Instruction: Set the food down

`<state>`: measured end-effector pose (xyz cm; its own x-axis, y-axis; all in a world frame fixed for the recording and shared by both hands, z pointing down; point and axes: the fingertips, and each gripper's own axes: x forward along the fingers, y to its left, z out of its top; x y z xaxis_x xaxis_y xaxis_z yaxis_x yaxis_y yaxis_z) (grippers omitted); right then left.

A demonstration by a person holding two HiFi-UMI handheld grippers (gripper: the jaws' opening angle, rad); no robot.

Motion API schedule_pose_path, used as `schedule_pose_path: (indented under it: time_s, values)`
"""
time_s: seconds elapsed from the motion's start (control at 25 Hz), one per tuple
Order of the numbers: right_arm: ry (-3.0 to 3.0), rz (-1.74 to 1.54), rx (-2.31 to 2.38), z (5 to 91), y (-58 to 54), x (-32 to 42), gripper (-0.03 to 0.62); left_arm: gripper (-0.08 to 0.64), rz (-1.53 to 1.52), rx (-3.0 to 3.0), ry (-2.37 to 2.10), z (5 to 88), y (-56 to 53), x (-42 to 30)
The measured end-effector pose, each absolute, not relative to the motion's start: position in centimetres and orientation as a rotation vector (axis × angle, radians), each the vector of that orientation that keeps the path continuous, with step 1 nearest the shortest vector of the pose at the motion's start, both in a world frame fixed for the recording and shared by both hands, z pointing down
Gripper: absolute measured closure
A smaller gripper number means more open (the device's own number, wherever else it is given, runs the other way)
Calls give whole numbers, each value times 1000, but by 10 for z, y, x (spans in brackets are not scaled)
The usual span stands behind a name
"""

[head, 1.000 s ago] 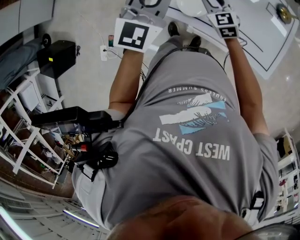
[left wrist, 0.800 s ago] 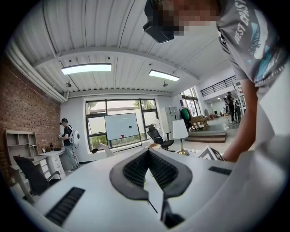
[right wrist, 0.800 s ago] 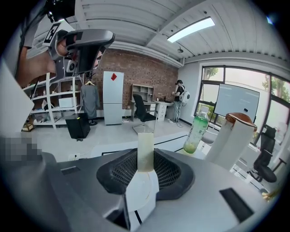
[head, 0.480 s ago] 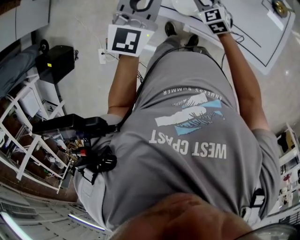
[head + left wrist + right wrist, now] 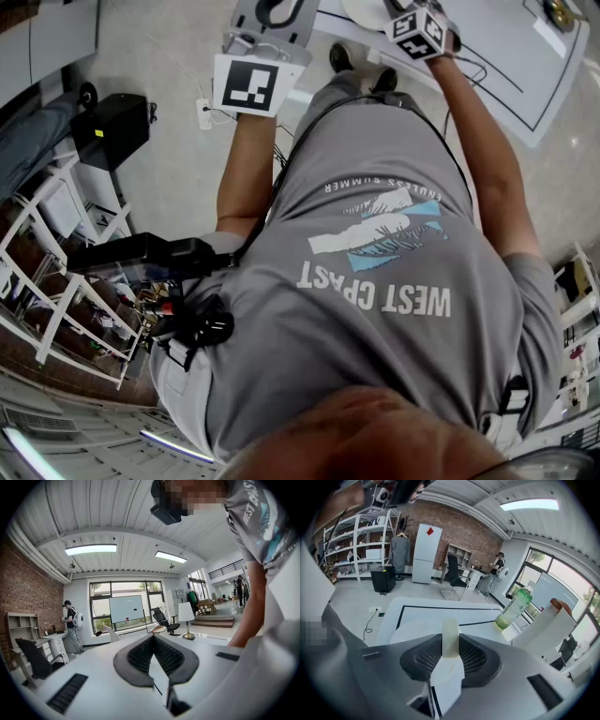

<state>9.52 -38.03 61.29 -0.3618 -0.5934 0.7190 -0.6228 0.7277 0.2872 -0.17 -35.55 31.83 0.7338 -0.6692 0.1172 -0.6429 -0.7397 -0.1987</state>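
My right gripper (image 5: 450, 644) is shut on a pale, flat strip of food (image 5: 450, 629) that sticks out beyond its dark pads. It hangs over a white plate (image 5: 410, 629) on the white table (image 5: 422, 605) with a black line. In the head view its marker cube (image 5: 417, 33) is at the top, beside the plate (image 5: 361, 11). My left gripper (image 5: 153, 640) points up at the room, jaws shut with nothing between them. Its marker cube (image 5: 248, 84) is left of the person's grey shirt.
A green bottle (image 5: 513, 607) stands tilted in view on the table to the right of the plate. A lamp (image 5: 186, 617) and an office chair (image 5: 164, 620) stand beyond the left gripper. A black box (image 5: 112, 117) and white shelves (image 5: 47, 244) stand on the floor at left.
The right gripper's marker cube has moved a little left and up and turned. The left gripper has shifted slightly left.
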Motion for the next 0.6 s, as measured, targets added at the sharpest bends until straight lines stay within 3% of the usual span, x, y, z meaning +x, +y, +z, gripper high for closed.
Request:
schedule_pose_path:
  time_s: [0.6]
  values:
    - [-1869,-51,784,652,-378,98,485,554,-289,-2796,1062,323,-355,-2]
